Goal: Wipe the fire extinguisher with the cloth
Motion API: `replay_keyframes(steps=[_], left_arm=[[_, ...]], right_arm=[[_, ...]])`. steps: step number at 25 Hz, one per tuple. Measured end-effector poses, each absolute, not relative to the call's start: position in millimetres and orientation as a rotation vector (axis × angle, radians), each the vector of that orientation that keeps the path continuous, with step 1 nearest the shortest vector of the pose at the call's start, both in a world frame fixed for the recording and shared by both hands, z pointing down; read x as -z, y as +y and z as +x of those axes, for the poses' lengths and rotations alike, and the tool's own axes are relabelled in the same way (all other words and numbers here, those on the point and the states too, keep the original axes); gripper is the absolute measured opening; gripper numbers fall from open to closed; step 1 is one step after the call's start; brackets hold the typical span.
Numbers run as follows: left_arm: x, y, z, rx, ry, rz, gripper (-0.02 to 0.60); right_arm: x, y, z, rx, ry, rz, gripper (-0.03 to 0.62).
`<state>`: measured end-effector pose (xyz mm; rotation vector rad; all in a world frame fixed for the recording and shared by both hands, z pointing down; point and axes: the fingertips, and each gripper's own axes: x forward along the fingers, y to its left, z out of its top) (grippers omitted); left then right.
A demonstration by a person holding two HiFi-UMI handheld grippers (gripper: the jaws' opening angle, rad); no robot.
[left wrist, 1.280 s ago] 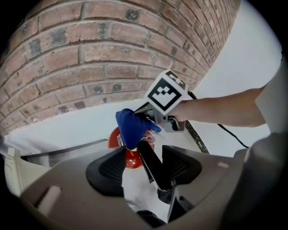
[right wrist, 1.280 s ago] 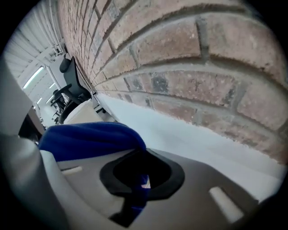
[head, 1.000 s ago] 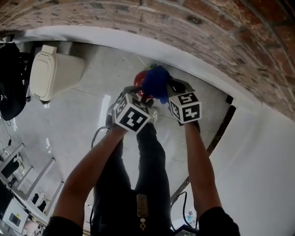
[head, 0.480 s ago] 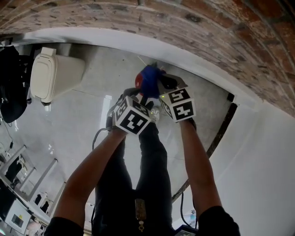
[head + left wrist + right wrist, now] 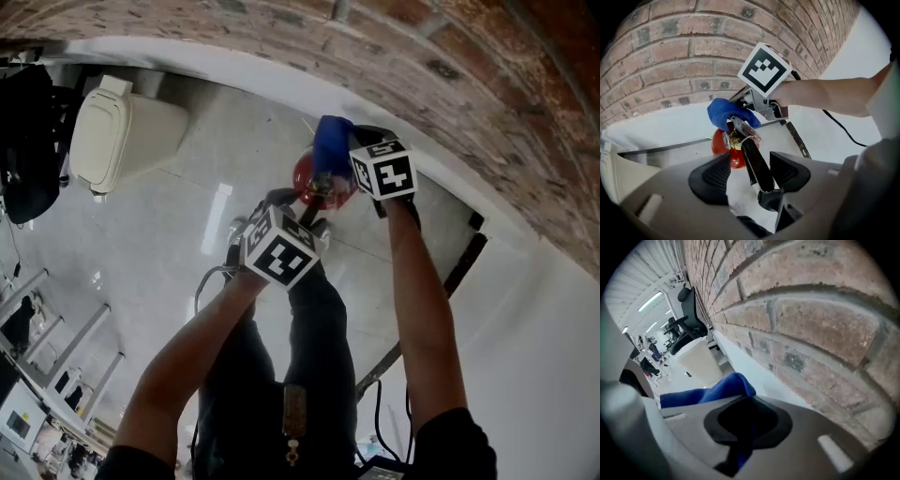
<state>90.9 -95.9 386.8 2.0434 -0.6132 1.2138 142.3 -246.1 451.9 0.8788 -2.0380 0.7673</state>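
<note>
Gripping the blue cloth, the right tongs are clenched, their dark pads meeting on a fold of it while the rest bunches out beyond their tips. Seen from the head view, that bunch lies against the top of the red fire extinguisher, which stands on the pale floor directly below the right tongs and just ahead of the left tongs.

The left tongs stand released, their two pads apart. A black hose runs up between them from its thick end near their base towards the extinguisher's head. It lies close against the right pad, and bare floor shows between it and the left pad. Beyond their tips, a metal lever sits on the extinguisher's head, with the cloth touching it from above and the marker cube of the right tongs higher still.

A brick wall with a white band at its foot rises just beyond both tongs. A cream bin stands on the floor well off to the left of the left tongs. Far past the right tongs, along the wall, a black office chair is visible.
</note>
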Motion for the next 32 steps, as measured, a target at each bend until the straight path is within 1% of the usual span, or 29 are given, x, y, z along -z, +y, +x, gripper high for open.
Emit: replay_keyframes(steps=[4,8,14,19,23,27,32], left_arm=[[-387,-95,90,-1.208,-0.605,2.039,0.273],[-385,-97,90,-1.226,-0.589,2.064,0.272],[-383,-93,91,-1.268,-0.543,2.092,0.270],[-384,-94,95,-1.267,-0.529,2.097,0.272],[-384,-97,96,-1.248,-0.526,2.088,0.272],[-387,-102,97,-1.241,-0.523,2.070,0.272],[-389,-103,98,-1.226,-0.513,2.040,0.272]], right_arm=[[-451,-243,143,-0.768,-2.026,0.878,0.017],[-426,-222,140,-0.731,-2.058,0.891,0.017],[-401,-182,140,-0.800,-2.094,1.003,0.017],[-402,-197,134,-0.795,-2.120,1.013,0.017],[-416,-221,131,-0.795,-2.117,0.993,0.017],[-448,-239,137,-0.830,-2.071,0.932,0.017],[-497,-228,153,-0.929,-1.984,0.909,0.017]])
